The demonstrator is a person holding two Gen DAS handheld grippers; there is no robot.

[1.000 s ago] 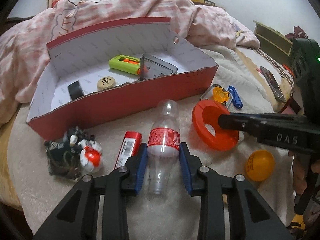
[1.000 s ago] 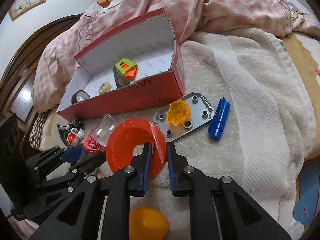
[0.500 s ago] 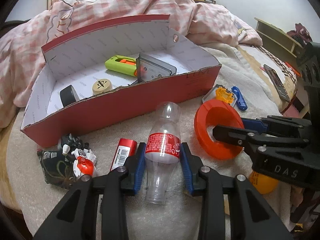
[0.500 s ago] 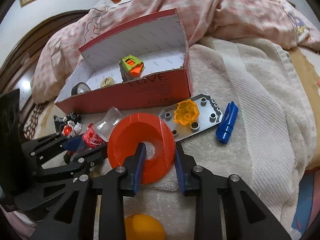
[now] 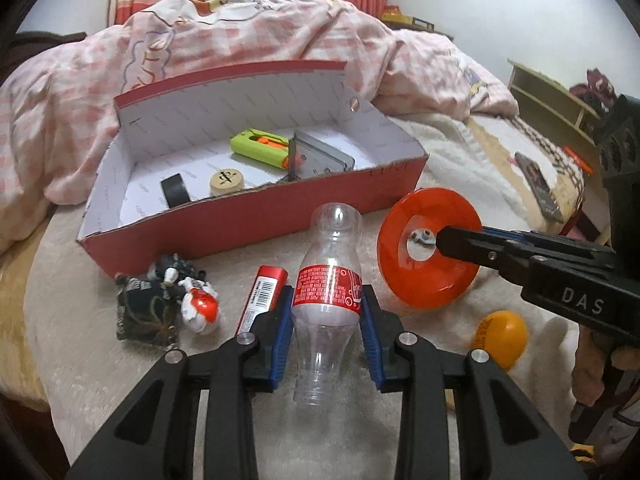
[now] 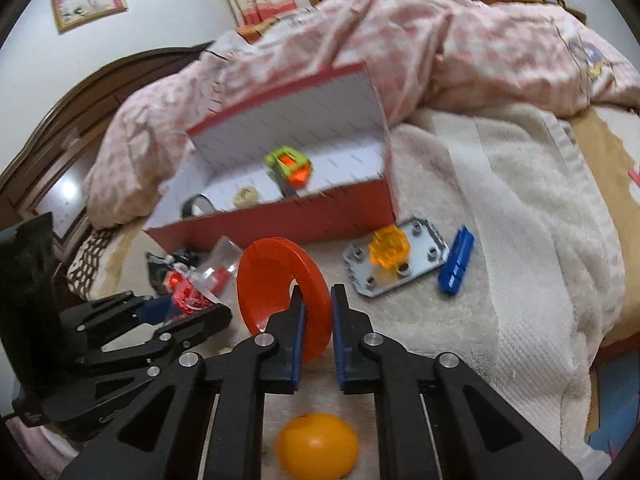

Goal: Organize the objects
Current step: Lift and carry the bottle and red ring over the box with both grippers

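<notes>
Now both are loaded: left hand-held gripper (image 5: 326,336) clamps the bottle (image 5: 328,292), right hand-held gripper (image 6: 318,322) pinches the red disc (image 6: 280,280); box (image 5: 256,220) lies straight ahead.

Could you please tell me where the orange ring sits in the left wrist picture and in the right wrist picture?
Left wrist: the orange ring is right of centre, tilted up, pinched at its hole by the right gripper coming in from the right.
Right wrist: the ring is at centre, edge-on between the blue pads.
Shared landmark: the red box lies behind it in both.
</notes>
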